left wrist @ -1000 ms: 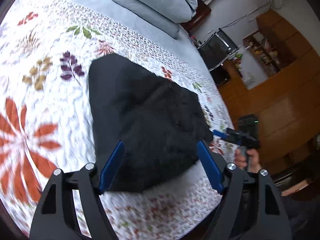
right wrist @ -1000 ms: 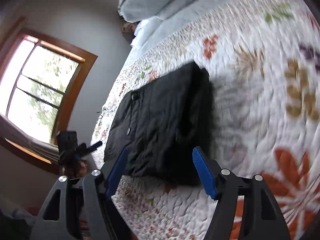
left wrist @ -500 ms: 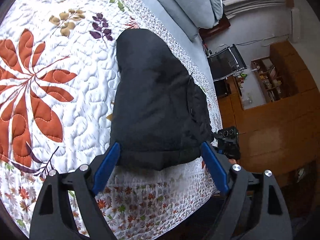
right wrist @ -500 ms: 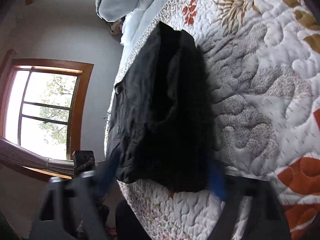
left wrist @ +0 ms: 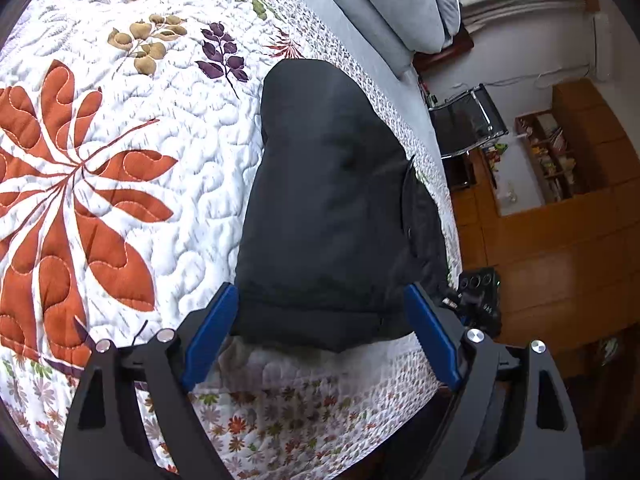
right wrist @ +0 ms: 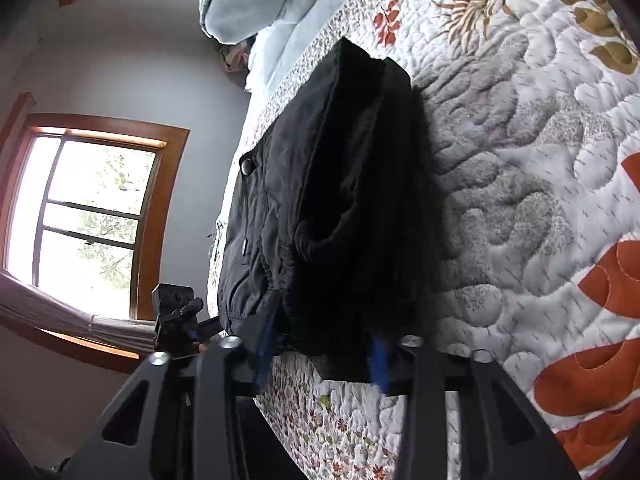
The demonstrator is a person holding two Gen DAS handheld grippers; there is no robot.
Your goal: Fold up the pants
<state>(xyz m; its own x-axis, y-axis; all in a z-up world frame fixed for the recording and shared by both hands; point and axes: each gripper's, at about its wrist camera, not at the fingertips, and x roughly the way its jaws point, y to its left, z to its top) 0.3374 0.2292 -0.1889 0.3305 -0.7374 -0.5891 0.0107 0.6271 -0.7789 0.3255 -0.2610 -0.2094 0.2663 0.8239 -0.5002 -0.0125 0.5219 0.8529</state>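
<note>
The black pants (left wrist: 332, 208) lie folded in a thick bundle on the floral quilt (left wrist: 120, 168), near the bed's edge. My left gripper (left wrist: 320, 332) is open, its blue fingers straddling the bundle's near end. In the right wrist view the pants (right wrist: 332, 208) fill the middle, with a snap button (right wrist: 247, 166) showing. My right gripper (right wrist: 320, 356) has narrowed around the bundle's near edge; its blue fingers are partly hidden by the cloth. The right gripper also shows in the left wrist view (left wrist: 478, 296), and the left one in the right wrist view (right wrist: 176, 316).
Grey pillows (left wrist: 384, 4) lie at the head of the bed. A window (right wrist: 92, 216) is on one side. Wooden cabinets (left wrist: 560, 208) and a black chair (left wrist: 468, 120) stand on the other side of the bed.
Both grippers moved down and in to the near end of the pants. The right gripper's fingers closed in around the bundle's edge; the left stayed wide open.
</note>
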